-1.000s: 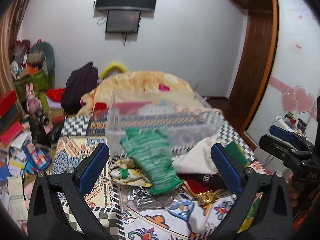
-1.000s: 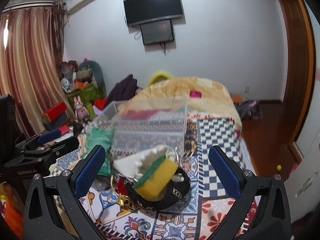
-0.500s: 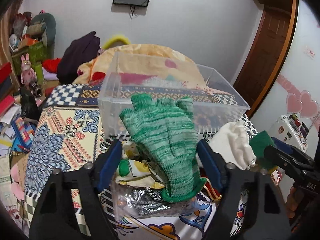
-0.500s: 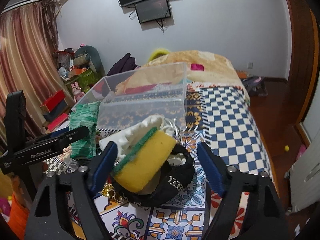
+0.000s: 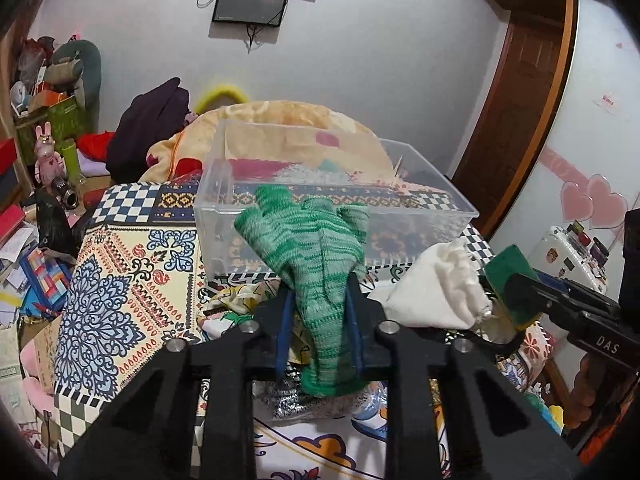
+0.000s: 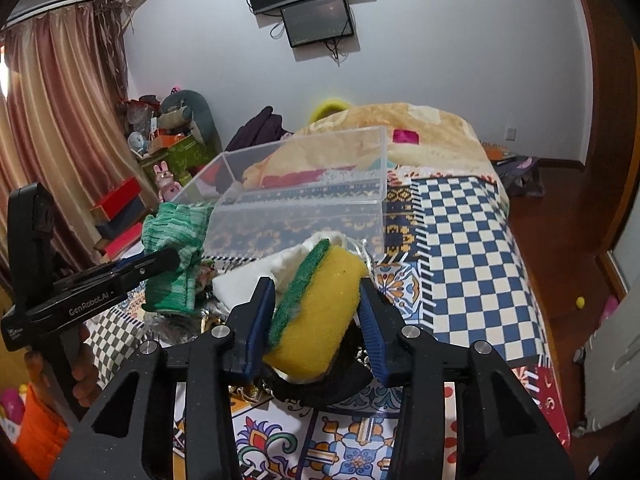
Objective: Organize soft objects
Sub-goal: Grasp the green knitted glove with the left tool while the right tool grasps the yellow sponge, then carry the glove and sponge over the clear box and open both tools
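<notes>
Pinching the green glove [image 5: 320, 264] between its pads, the left tool [image 5: 318, 308] holds it before the clear bin [image 5: 280, 216] on the bed, while the right tool [image 6: 316, 312] grips the sponge [image 6: 320, 304].

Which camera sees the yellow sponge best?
The right wrist view: the yellow sponge fills the middle, squeezed in the right gripper. The left wrist view shows only its green scrubbing edge at the far right.
</notes>
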### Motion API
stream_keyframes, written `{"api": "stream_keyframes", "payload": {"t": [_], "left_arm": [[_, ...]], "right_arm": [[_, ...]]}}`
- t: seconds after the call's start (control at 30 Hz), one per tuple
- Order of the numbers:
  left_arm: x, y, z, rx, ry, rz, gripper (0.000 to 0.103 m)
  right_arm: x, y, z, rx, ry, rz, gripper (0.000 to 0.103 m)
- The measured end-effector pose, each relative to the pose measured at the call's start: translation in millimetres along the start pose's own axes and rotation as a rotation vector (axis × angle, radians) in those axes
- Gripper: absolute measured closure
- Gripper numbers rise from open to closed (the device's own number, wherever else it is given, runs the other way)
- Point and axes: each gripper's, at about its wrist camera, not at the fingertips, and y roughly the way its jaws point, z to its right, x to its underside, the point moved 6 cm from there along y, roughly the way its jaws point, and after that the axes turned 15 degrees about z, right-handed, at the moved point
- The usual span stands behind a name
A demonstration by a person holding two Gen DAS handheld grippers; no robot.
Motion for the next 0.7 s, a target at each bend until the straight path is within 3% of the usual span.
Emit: {"api": "stream_keyframes", "payload": {"t": [0.1,0.17,0.7], "left_arm": [[-7.7,-7.9,2.1,0.005,0.007,0.027,0.087],[-12.3,-13.0,3.7,0.007,0.008,0.040,0.089],[-89.2,-18.0,6.8,0.005,0.037,0.192,0.089]], "right_arm": [[-8.0,-5.8,0.7,0.010,-0.010,0.032,0.067],[-13.7,-8.5,0.7,0.009,-0.014,0.045,0.077],[-67.7,11.8,-15.6,-0.009,-0.074,0.180,0.077]]}}
